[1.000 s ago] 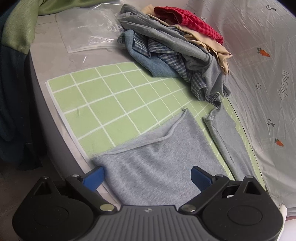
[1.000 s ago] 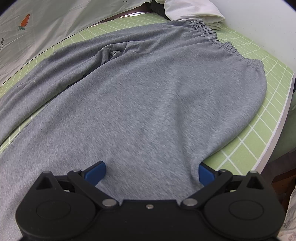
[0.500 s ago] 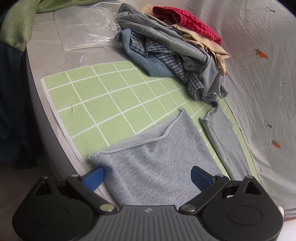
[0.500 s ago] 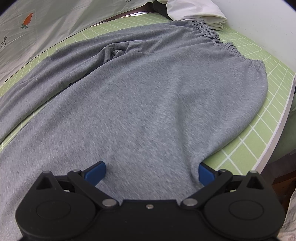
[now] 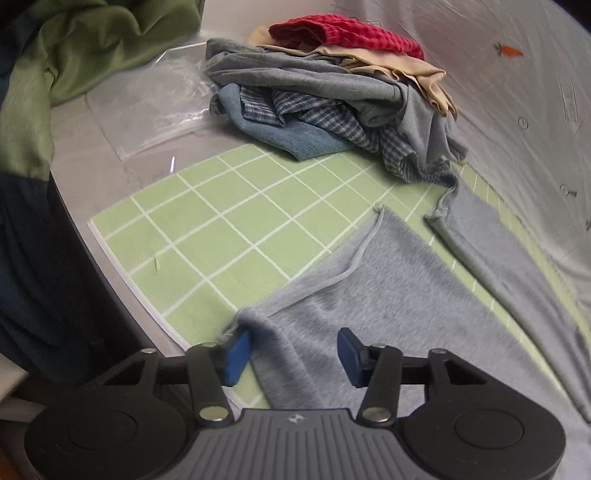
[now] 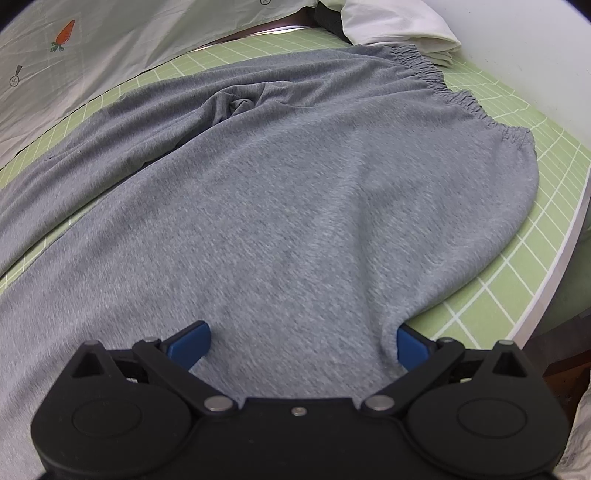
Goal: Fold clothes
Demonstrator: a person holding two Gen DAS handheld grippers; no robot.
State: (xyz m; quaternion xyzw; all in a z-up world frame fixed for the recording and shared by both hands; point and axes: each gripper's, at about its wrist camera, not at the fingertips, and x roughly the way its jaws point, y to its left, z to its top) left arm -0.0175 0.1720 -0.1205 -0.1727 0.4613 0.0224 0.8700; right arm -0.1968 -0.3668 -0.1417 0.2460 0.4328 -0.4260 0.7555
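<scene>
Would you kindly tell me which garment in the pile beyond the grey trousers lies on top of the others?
The red knitted garment tops the pile; the beige one, grey one and blue checked shirt lie beneath it.

One grey trousers [image 6: 295,221] — one clothes heap [image 5: 332,96] — one grid mat [image 5: 229,229].

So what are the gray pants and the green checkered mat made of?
The gray pants look like soft knit jersey, maybe cotton: fuzzy heathered surface, gathered elastic waist. The green mat seems smooth, stiff plastic or rubber with printed white grid lines.
</scene>
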